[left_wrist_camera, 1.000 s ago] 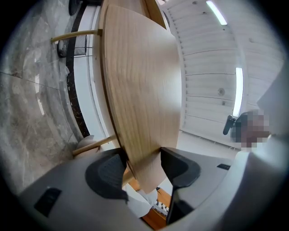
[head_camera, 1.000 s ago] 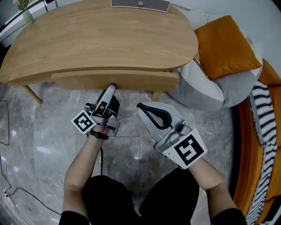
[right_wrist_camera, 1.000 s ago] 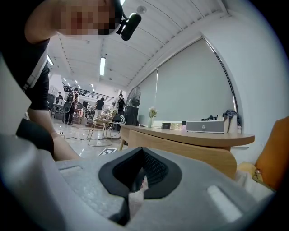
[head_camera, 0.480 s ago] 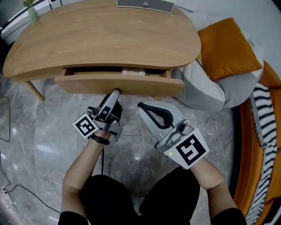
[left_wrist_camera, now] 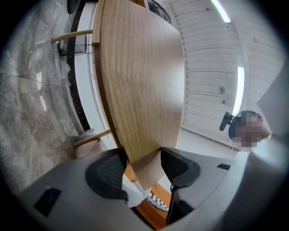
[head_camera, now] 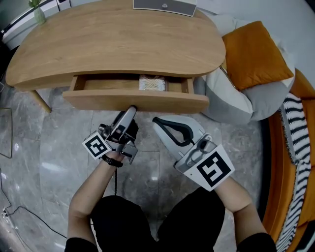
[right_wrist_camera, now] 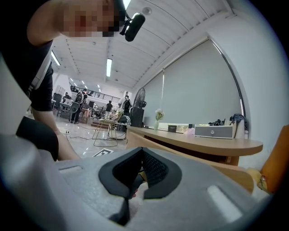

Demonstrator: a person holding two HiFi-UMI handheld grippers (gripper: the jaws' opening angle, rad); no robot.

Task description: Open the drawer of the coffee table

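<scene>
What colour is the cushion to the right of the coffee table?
The cushion is orange; it shows best in the head view.

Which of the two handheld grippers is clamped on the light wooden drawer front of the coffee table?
The left gripper: its jaws pinch the light wooden drawer front. The right gripper hangs clear of it, jaws together, empty.

The wooden coffee table [head_camera: 118,44] stands ahead of my left tongs [head_camera: 131,111], with a grey box [head_camera: 165,6] on its far edge. Its drawer [head_camera: 133,101], open, holds a pale bundle [head_camera: 152,83] just beyond those tongs. The grey stone floor [head_camera: 54,147] lies below. A dark cable [head_camera: 29,216] lies on it off to the left, and a grey cushion [head_camera: 231,101] lies to the right of my right tongs [head_camera: 157,122].
</scene>
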